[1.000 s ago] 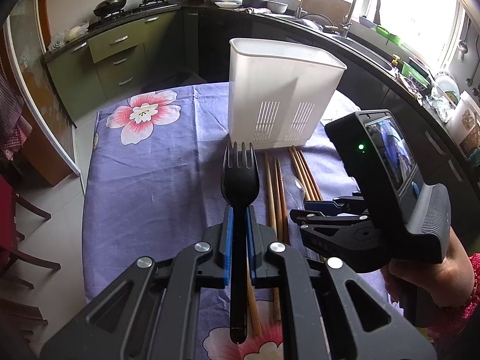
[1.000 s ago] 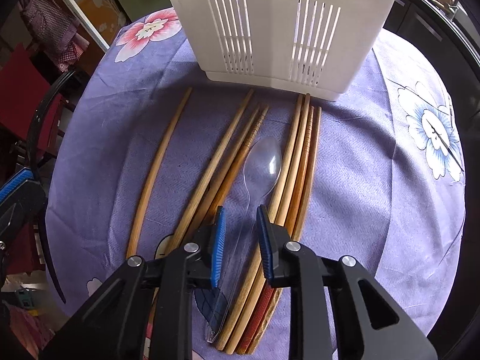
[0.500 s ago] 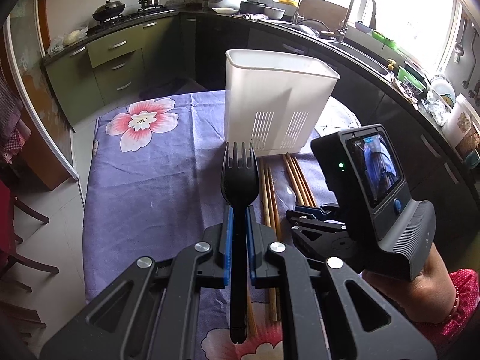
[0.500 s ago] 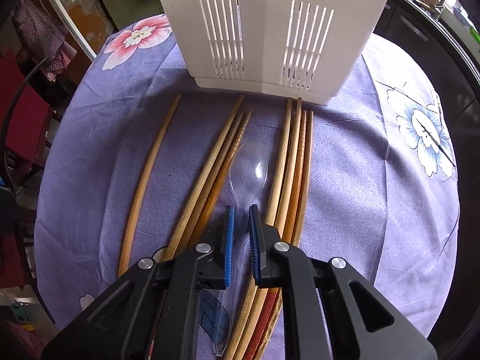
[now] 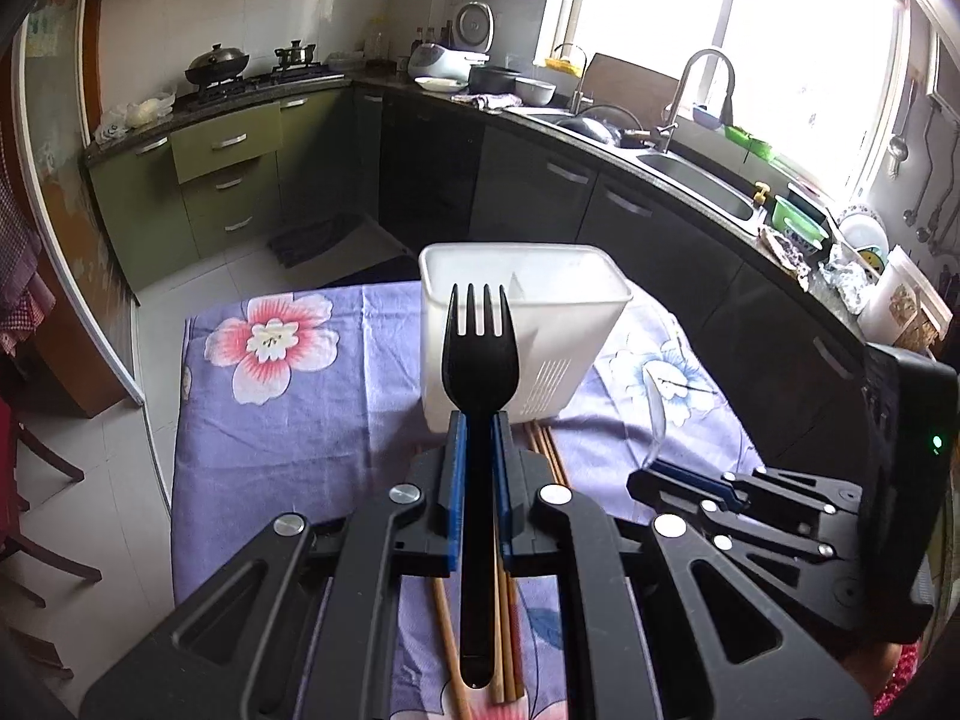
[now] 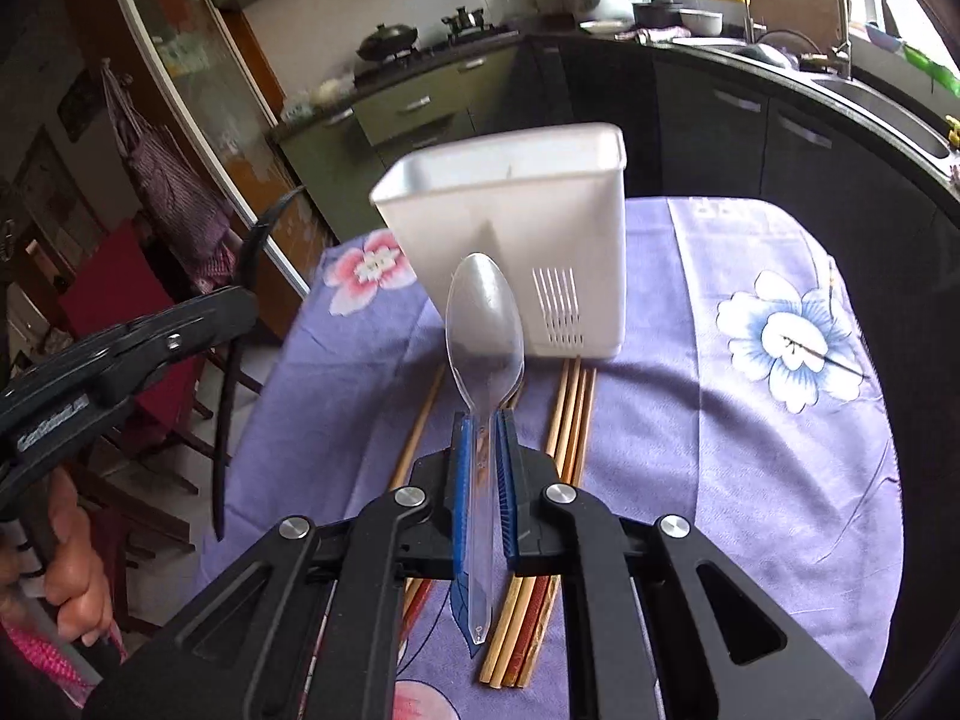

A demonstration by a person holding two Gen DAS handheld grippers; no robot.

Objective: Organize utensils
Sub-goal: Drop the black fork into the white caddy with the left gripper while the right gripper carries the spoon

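Clear plastic, the spoon (image 6: pixel 485 324) looks light, slick and a bit brittle; the right gripper (image 6: pixel 480 480) is clamped mid-handle, a sound hold. The left gripper (image 5: pixel 478 468) pinches the stiff black fork (image 5: pixel 479 348). Both are held aloft near the white holder (image 6: pixel 528 228).

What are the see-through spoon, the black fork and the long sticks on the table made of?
The spoon looks like clear, glossy plastic: you can see through it. The fork looks like black plastic, smooth and slightly shiny. The sticks are chopsticks, probably wood or bamboo, tan and matte.
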